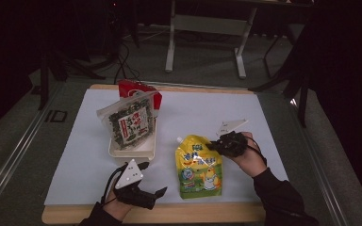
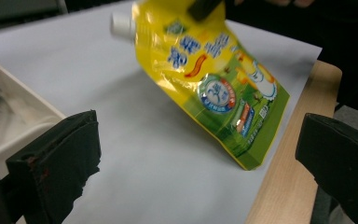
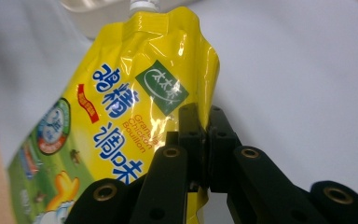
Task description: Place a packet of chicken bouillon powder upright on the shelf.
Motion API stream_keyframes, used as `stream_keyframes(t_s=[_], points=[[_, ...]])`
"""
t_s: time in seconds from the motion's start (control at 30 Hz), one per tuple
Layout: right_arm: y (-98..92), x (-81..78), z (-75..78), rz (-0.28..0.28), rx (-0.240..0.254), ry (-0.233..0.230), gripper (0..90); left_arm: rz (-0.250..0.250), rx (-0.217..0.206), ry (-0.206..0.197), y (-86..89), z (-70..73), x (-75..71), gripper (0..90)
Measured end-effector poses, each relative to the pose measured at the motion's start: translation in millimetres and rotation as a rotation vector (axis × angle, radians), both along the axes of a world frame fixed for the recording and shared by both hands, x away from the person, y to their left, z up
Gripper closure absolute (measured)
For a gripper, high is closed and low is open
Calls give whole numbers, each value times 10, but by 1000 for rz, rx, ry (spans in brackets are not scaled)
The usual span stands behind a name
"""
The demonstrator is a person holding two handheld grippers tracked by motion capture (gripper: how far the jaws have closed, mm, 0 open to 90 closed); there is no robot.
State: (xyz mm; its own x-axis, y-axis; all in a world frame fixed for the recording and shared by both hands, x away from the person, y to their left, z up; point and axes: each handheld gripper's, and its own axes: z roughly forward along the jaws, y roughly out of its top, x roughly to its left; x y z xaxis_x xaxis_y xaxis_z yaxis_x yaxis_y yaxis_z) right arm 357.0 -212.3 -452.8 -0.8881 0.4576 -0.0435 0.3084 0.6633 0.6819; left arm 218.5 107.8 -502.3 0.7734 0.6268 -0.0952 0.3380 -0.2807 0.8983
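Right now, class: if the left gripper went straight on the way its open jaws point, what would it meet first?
Probably the yellow pouch, which the right gripper holds tilted ahead of the left gripper; depth is unclear, so it might pass underneath.

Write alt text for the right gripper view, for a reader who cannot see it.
The right hand-held gripper is shut on the edge of a yellow spouted pouch printed with blue characters and "Granulated Chicken Bouillon". The pouch's white cap points toward a white tray at the top, with white table covering behind.
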Motion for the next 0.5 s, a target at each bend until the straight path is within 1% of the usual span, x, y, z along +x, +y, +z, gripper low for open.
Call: stream_keyframes(t_s=[0.03, 0.07, 0.1, 0.23, 0.3, 0.37, 0.4, 0.43, 0.5], points=[[8, -38, 40, 7, 0, -12, 875, -3, 4, 7, -26, 4, 21, 11], [13, -70, 77, 15, 11, -21, 875, 2, 14, 5, -51, 10, 39, 11], [16, -96, 110, 22, 19, -26, 875, -12, 17, 9, -62, 16, 64, 11], [45, -195, 217, 51, 24, -55, 875, -12, 18, 20, -86, 34, 160, 12], [58, -240, 262, 66, 32, -68, 875, -12, 17, 20, -96, 38, 203, 40], [72, -283, 303, 77, 38, -78, 875, -17, 15, 25, -104, 39, 256, 46], [79, -307, 322, 84, 42, -79, 875, -12, 8, 28, -116, 38, 279, 60], [84, -329, 342, 90, 39, -83, 875, -6, 6, 23, -126, 39, 301, 85], [92, -381, 382, 106, 55, -87, 876, -9, 0, 26, -152, 43, 356, 113]])
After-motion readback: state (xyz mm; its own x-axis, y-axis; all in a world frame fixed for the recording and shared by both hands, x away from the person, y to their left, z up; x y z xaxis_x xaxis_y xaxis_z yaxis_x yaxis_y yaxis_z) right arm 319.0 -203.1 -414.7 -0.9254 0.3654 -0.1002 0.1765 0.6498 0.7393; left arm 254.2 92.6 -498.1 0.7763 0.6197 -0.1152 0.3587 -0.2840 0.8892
